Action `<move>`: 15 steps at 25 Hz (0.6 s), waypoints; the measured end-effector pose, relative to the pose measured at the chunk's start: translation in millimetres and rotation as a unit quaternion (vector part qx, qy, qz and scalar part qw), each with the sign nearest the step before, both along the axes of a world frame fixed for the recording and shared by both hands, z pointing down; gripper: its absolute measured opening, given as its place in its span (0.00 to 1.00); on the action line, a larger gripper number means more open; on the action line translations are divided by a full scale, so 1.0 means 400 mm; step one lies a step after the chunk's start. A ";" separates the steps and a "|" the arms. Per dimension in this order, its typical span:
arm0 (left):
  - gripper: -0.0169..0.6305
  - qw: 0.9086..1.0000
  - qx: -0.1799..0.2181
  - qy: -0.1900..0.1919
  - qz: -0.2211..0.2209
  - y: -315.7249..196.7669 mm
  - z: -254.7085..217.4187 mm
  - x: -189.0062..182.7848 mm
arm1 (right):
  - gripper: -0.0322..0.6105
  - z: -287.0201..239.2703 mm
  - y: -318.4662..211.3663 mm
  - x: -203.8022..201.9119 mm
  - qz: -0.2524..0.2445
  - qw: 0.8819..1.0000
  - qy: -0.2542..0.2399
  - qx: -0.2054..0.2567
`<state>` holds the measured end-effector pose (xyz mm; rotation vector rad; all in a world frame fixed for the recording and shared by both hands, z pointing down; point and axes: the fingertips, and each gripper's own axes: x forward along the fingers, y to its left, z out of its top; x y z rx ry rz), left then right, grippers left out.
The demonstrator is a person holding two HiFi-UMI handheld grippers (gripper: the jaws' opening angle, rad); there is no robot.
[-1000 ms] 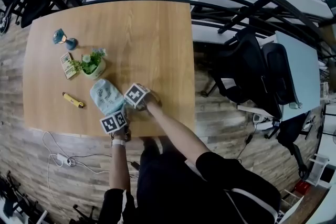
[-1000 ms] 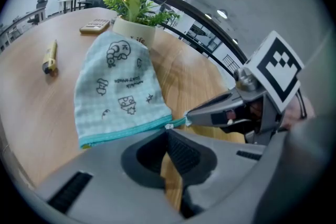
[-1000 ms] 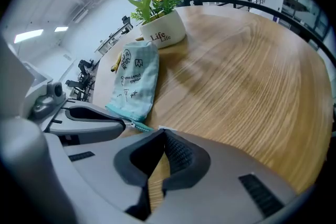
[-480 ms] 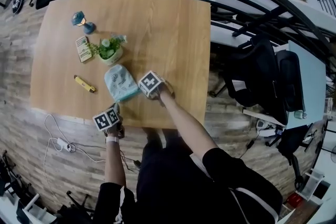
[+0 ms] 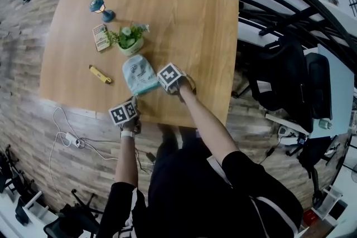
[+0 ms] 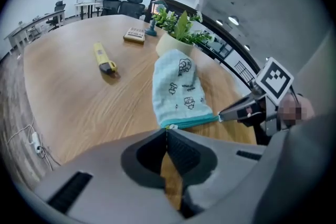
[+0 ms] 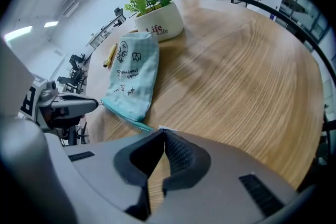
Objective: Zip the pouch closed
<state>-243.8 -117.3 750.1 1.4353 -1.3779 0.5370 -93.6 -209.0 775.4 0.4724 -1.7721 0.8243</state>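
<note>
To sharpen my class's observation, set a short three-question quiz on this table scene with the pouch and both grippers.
1. True or false: the light-blue fabric pouch lies on the wooden table, next to the white plant pot.
2. Which tongs pinch the pouch's teal zip edge? A: left only. B: right only. C: both.
3. What colour is the pen-shaped thing on the pouch's left in the head view?
Key: 1 true. 2 C: left tongs and right tongs each grip one end. 3 yellow.
</note>
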 end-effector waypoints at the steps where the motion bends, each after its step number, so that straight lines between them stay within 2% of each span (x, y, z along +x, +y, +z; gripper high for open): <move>1: 0.03 1.000 0.001 0.000 -0.002 -0.004 0.002 0.002 | 0.08 0.004 -0.012 -0.005 -0.002 1.000 -0.004 0.011; 4: 0.03 1.000 0.002 -0.012 0.005 -0.017 0.001 0.006 | 0.08 0.003 -0.017 -0.006 0.009 1.000 -0.016 0.009; 8: 0.03 1.000 -0.001 -0.009 -0.003 -0.009 -0.004 0.002 | 0.08 -0.002 -0.004 0.022 0.003 1.000 0.025 0.003; 11: 0.03 1.000 0.001 -0.010 0.002 -0.009 -0.015 0.004 | 0.08 -0.011 -0.004 0.019 0.001 1.000 0.028 0.007; 13: 0.04 1.000 0.026 0.011 -0.011 -0.009 -0.057 0.003 | 0.08 -0.012 -0.001 0.017 -0.002 1.000 0.029 0.008; 15: 0.03 0.996 0.061 0.032 -0.052 0.011 -0.124 -0.031 | 0.08 -0.010 -0.001 0.020 -0.004 0.999 0.033 0.010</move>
